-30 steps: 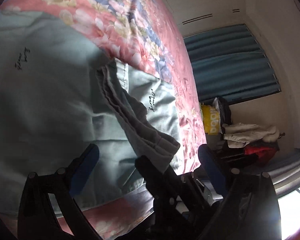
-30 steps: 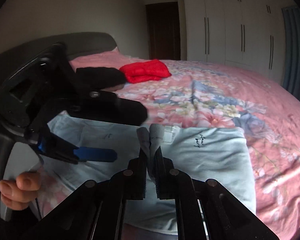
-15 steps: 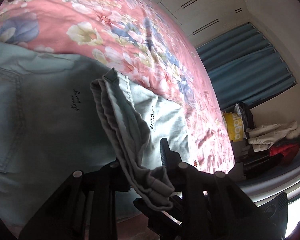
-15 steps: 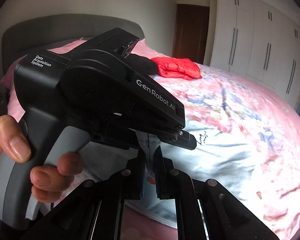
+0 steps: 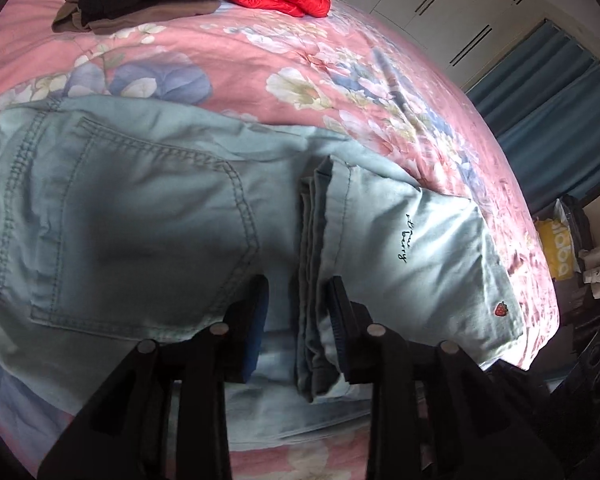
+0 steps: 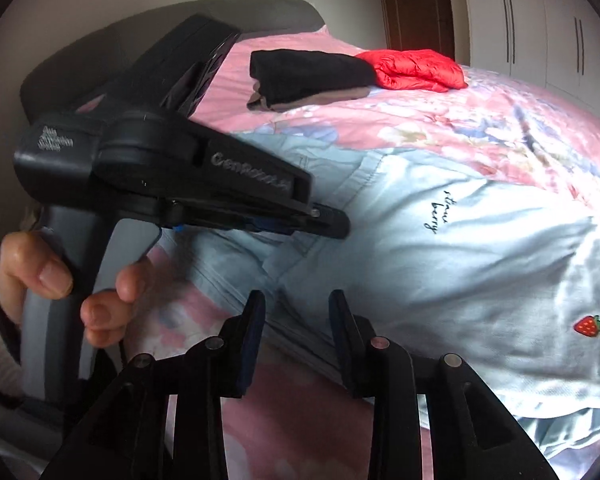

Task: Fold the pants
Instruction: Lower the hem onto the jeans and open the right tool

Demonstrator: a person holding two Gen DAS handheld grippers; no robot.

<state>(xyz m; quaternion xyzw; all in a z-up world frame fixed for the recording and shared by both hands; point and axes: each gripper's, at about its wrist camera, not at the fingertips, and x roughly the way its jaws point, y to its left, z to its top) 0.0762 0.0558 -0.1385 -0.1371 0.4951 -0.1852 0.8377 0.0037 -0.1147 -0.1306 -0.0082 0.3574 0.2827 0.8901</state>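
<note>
Left gripper [image 5: 298, 320]: parted, straddling the stacked hem edges of the pants, clamping nothing.
Right gripper [image 6: 296, 324]: spread wide, empty, low over the pants' near edge.
Hand [image 6: 40, 276]: wrapped round the left tool's grey handle, beside the pants' near edge.
Pants [image 5: 148, 220]: pale blue, folded flat on the bedspread, back pocket up, strawberry patch on the top layer.
Bedspread [image 5: 260, 60]: pink floral, under the pants.
Dark clothes [image 6: 308, 72]: folded, well beyond the pants.
Red jacket [image 6: 416, 68]: touching the dark clothes, beyond the pants.
</note>
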